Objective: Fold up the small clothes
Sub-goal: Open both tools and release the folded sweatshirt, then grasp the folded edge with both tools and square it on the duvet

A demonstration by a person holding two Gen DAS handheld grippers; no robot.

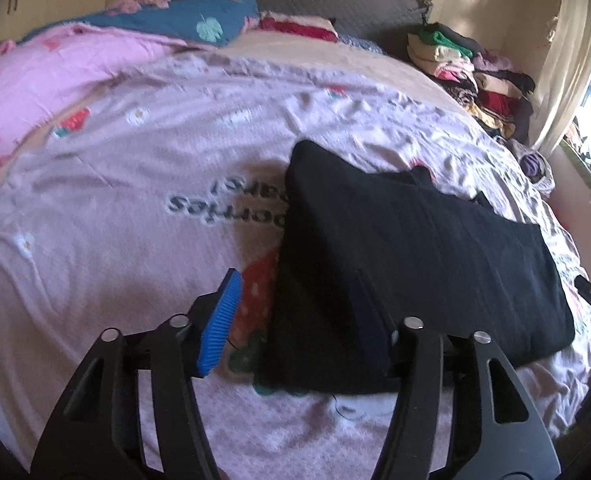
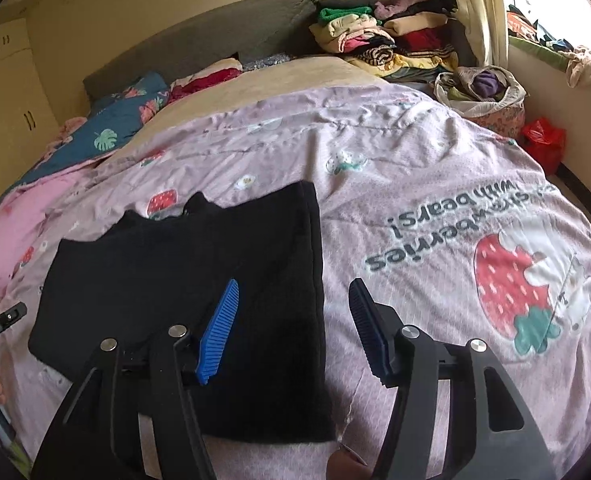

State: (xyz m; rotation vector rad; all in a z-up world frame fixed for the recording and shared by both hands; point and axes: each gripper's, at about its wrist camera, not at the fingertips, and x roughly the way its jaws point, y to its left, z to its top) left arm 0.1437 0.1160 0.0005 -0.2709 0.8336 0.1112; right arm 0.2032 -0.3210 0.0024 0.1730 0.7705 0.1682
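A black garment [image 1: 415,260] lies folded flat into a rough rectangle on the pink strawberry-print bedspread [image 1: 135,184]. My left gripper [image 1: 297,280] hovers over the garment's near left corner. It is open, with its blue-padded fingers apart and nothing pinched. In the right wrist view the same black garment [image 2: 199,280] lies left of centre on the bedspread [image 2: 415,160]. My right gripper [image 2: 295,286] is open above the garment's right edge; its left finger is over the cloth and its right finger over the bedspread. No cloth is clamped between the pads.
Stacks of folded clothes [image 2: 383,36] sit at the head of the bed on the right, with a basket of laundry [image 2: 479,88] and a red bag [image 2: 543,140] beside them. A blue pillow [image 1: 199,20] and a pink blanket [image 1: 55,72] lie at the far left.
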